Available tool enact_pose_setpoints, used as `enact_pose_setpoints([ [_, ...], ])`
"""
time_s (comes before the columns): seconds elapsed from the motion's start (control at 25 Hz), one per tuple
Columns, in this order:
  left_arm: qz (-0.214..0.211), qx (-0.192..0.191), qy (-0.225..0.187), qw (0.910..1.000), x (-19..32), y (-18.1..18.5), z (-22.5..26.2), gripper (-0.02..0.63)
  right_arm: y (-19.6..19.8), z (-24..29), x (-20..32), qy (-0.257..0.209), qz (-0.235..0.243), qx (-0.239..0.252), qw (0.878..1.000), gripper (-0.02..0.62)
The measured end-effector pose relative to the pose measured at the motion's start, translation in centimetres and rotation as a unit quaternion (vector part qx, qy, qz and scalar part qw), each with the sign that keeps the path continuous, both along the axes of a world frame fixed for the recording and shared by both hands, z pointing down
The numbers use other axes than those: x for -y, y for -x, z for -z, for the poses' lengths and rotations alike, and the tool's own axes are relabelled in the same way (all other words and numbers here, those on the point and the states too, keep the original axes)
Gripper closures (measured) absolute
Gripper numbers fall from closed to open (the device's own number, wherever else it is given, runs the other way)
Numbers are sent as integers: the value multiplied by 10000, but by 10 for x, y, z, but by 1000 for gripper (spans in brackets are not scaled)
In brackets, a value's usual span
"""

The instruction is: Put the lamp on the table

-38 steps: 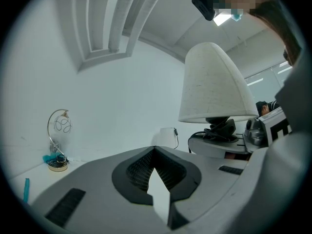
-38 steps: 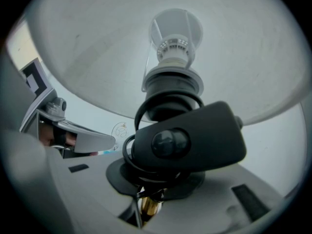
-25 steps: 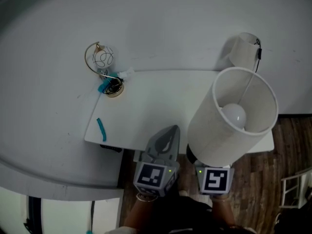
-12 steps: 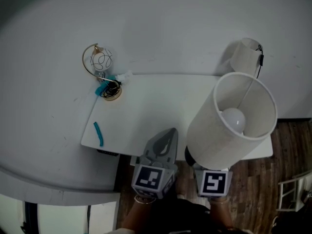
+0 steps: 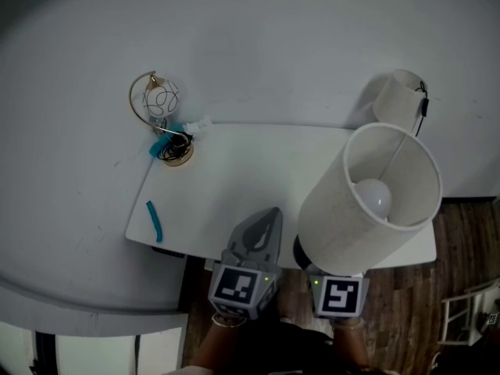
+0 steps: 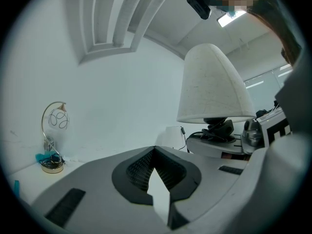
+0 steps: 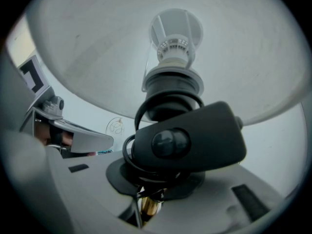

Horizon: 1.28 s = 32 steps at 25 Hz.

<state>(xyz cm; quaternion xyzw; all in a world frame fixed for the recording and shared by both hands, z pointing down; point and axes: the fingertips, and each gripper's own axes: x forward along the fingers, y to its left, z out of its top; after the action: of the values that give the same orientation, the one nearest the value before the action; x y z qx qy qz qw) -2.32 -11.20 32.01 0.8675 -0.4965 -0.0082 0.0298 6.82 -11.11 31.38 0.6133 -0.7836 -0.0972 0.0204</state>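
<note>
While your right gripper (image 7: 150, 196) clamps its jaws on the one lamp (image 5: 367, 201) at lower right, your left gripper (image 5: 269, 219) shows jaws together, empty; one worktop (image 5: 234, 186) carries one wire ornament (image 5: 162, 109), upper left.

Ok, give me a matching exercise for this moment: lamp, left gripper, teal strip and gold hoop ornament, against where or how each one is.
1. lamp
2. left gripper
3. teal strip
4. gold hoop ornament

A. lying near the left edge of the table
B. standing at the table's far left corner
C. fingers together, nothing between them
D. held by its stem in the right gripper

Pairs: 1-D, 2-C, 3-A, 4-B.
</note>
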Motion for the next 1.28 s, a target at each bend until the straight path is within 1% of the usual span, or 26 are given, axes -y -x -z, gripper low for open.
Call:
enact_pose_setpoints([
  [0.48, 15, 22, 76, 10000, 36, 5, -9, 607, 5, -9, 35, 63, -3, 44, 10000, 522],
  [1.28, 121, 13, 235, 9997, 80, 15, -22, 607, 11, -27, 81, 268, 24, 69, 9996, 522],
])
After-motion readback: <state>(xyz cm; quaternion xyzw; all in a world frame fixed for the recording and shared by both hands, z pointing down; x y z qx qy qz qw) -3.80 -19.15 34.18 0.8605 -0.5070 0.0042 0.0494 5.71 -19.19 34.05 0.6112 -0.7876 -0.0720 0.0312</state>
